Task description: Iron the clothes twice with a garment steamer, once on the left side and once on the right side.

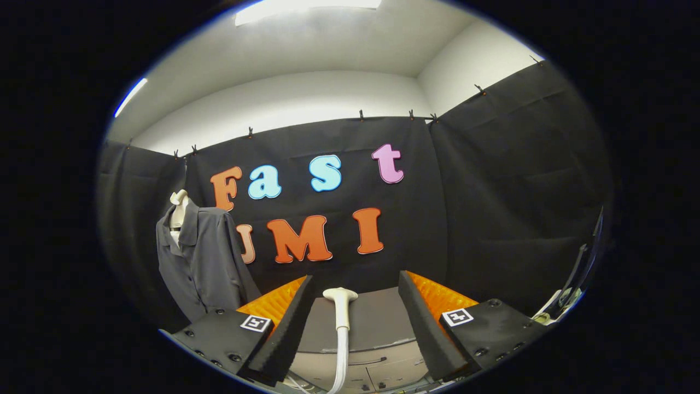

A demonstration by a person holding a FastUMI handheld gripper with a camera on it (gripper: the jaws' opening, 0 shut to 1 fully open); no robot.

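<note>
A grey button-up shirt (pixel 203 257) hangs on a pale mannequin torso (pixel 178 210) to the left, well beyond my left finger. The white garment steamer head (pixel 341 306) stands upright on its white hose (pixel 342 355) between my fingers, above a grey cabinet top (pixel 377 323). My gripper (pixel 355 287) is open, a finger on either side of the steamer head, and neither finger touches it.
The grey cabinet has drawer fronts (pixel 372 372) below the steamer. Some gear, partly cut off, shows past the right finger (pixel 569 298). Black cloth walls close the booth behind and on both sides.
</note>
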